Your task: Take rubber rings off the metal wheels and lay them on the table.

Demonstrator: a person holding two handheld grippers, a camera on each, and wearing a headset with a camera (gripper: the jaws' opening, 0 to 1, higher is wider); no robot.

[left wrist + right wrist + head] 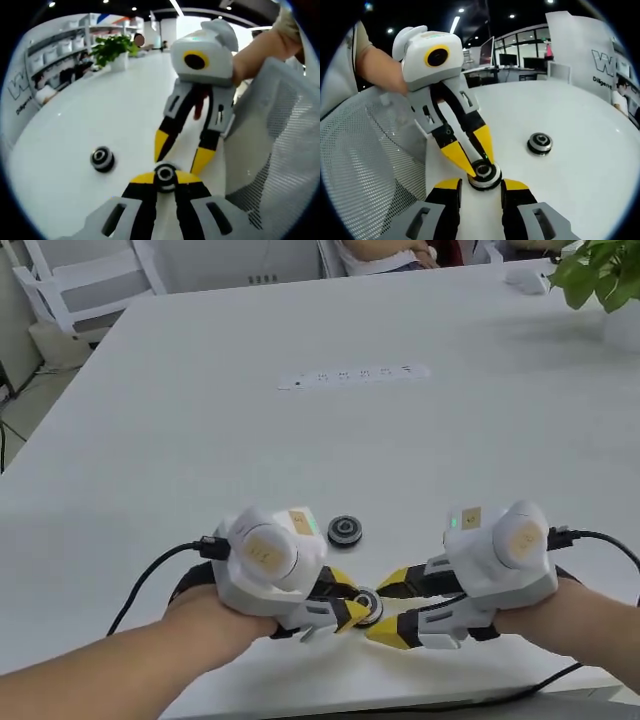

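Note:
A small metal wheel [368,602] with a black rubber ring sits just above the table's near edge, and my left gripper [352,608] is shut on it. In the left gripper view the yellow tips pinch the wheel [165,172] from both sides. My right gripper [385,607] faces it, open, one tip on either side of the wheel; it enters the left gripper view [181,150] from above. In the right gripper view the wheel [485,172] lies just ahead of my spread right gripper [482,186]. A second ringed wheel [345,530] [102,159] [540,143] lies flat on the table beyond.
The white table [200,440] stretches far ahead. A white power strip [355,375] lies mid-table, a potted plant [600,275] stands at the far right corner, and white chairs [80,280] are at the far left. A mesh chair back [280,140] is close behind the grippers.

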